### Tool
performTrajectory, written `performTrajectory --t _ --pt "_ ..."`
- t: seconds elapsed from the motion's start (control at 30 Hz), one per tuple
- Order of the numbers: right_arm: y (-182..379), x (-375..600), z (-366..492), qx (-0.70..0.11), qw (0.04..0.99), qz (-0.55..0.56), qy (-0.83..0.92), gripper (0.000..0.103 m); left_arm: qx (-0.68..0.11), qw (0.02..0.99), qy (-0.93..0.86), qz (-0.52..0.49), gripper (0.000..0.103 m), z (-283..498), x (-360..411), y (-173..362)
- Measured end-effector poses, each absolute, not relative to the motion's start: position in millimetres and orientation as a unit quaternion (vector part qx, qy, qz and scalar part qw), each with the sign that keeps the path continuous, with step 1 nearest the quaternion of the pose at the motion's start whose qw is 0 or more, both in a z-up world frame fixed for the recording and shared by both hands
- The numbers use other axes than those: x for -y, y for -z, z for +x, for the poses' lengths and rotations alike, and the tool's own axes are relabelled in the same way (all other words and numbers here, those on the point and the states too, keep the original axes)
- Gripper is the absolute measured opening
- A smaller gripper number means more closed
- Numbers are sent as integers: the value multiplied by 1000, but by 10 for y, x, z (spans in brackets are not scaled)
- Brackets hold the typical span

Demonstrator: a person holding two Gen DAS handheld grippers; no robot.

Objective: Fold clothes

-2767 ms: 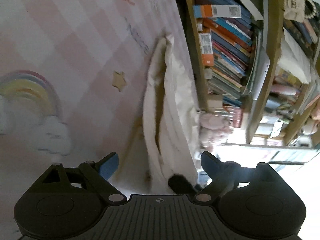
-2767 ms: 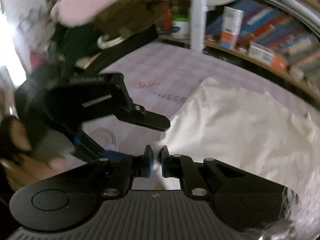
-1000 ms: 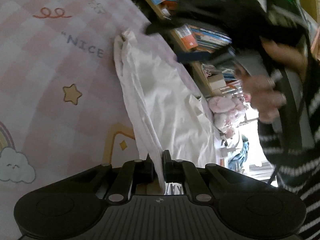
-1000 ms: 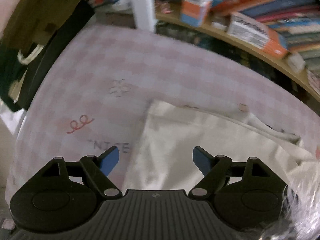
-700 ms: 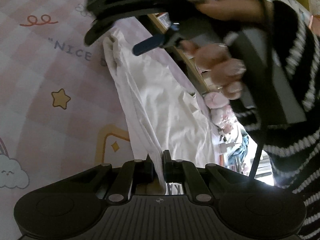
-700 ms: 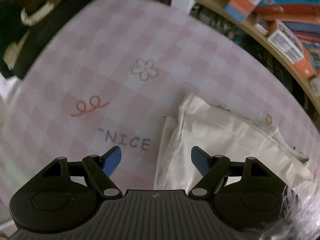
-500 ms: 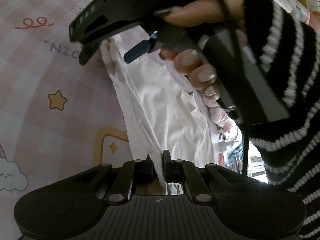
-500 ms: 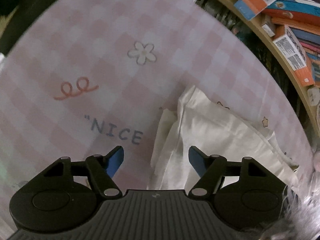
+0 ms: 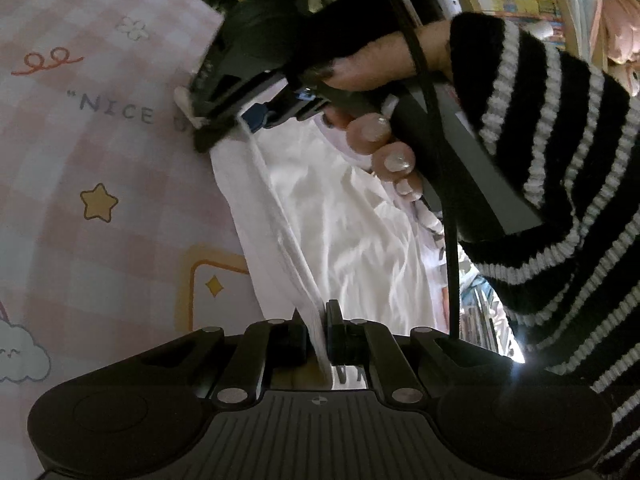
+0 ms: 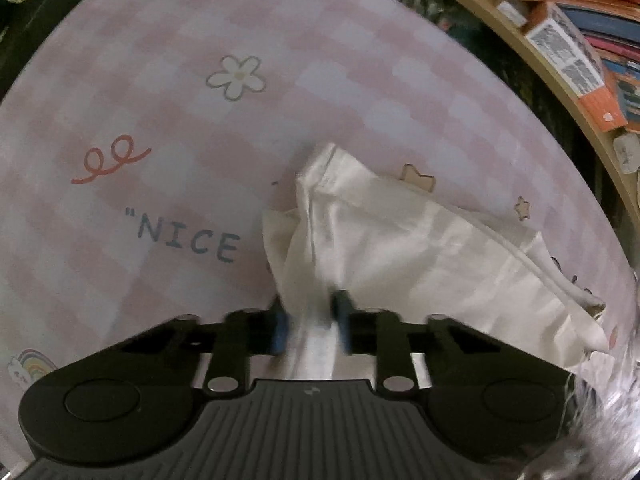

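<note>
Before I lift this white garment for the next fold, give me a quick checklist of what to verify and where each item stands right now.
1. Left gripper shut on the white garment: ok, an edge runs between its closed fingers.
2. Right gripper shut on the garment's other end: ok, cloth bunches between its fingers, though that view is blurred.
3. Edge between the two grips pulled straight: ok in the left wrist view.
4. Layers aligned at the right grip: not ok, a loose corner sticks out near the "NICE" print.
5. Rest of garment lying flat on the pink checked mat: not ok, wrinkled.
6. Far hem free of snags: cannot tell.
</note>
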State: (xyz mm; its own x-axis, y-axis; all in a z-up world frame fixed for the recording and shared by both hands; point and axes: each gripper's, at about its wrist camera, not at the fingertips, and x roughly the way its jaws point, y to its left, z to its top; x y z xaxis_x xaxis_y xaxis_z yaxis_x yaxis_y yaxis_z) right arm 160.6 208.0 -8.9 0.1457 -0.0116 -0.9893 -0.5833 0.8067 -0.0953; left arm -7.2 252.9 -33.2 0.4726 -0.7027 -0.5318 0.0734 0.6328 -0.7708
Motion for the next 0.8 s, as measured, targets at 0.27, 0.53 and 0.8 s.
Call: performTrajectory --t 0.27,0.53,0.8 --pt "-367 -1547 1579 -591 751 -173 -238 8 -418 812 284 -293 7 -149 -2304 9" --pt "-804 -813 1677 -557 782 -125 -249 8 -394 822 304 -277 7 -5 -1705 -230" --pt "-953 310 1696 -527 801 -93 -268 8 -384 835 296 -260 7 16 -883 -351"
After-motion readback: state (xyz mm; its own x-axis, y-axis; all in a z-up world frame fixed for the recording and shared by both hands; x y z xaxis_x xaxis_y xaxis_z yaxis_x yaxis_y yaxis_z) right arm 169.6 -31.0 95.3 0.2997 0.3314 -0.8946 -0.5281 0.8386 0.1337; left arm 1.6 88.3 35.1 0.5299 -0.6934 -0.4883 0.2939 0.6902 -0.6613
